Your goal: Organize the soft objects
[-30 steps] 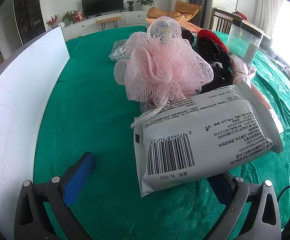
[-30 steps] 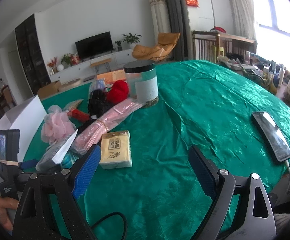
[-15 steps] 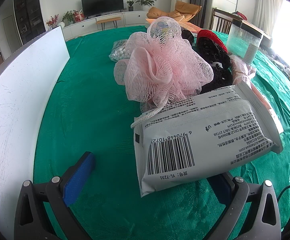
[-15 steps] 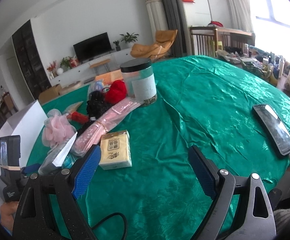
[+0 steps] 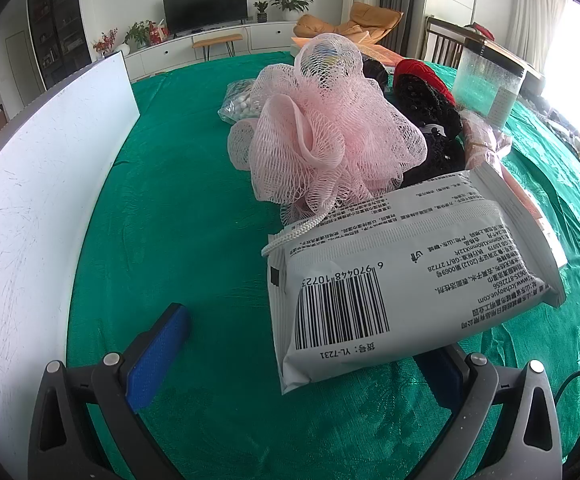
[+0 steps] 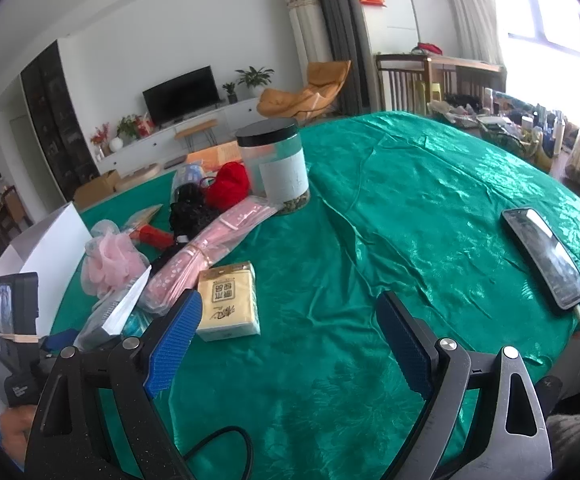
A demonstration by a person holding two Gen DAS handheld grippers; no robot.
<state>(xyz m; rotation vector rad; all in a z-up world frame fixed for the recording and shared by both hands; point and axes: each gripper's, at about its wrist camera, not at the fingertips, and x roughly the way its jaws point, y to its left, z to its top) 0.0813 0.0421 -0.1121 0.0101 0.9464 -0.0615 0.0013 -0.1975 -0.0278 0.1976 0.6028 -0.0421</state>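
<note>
Nothing moved: white packet [image 5: 402, 284] lies between the spread left claw [image 5: 302, 344], over its right pad.

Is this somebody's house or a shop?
Most likely somebody's house, a living room: a flat black television stands on a long white cabinet, with an orange lounge chair and potted green plants beside it.

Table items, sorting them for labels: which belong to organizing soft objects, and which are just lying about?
Job:
pink loofah
wipes pack
tissue pack
red yarn
black lace
pink bundle

Lying about:
jar
phone
white board
</note>
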